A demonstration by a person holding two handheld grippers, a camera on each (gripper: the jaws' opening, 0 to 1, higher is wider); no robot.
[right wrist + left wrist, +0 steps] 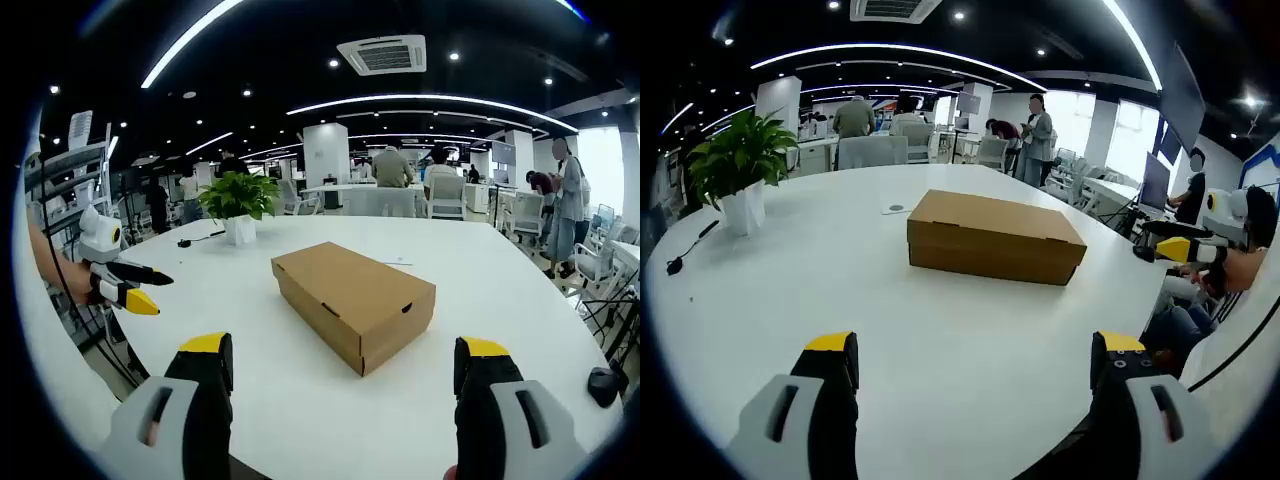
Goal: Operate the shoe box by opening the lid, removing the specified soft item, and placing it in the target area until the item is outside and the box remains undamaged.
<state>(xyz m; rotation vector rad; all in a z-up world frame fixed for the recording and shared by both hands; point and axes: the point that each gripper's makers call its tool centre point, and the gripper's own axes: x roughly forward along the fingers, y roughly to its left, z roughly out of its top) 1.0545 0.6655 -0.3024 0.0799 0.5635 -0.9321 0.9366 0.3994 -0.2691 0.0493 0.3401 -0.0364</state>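
The left tongs (975,365) are held with jaws spread wide apart, gripping nothing. The right tongs (340,368) are likewise spread wide and empty, both hovering level and pointing forward.

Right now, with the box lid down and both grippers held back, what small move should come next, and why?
Probably bring both grippers forward to the shoe box. Its lid is closed, it lies alone on the white table, and the left gripper and right gripper are open and short of it, touching nothing. The lid must be reached before anything can come out.
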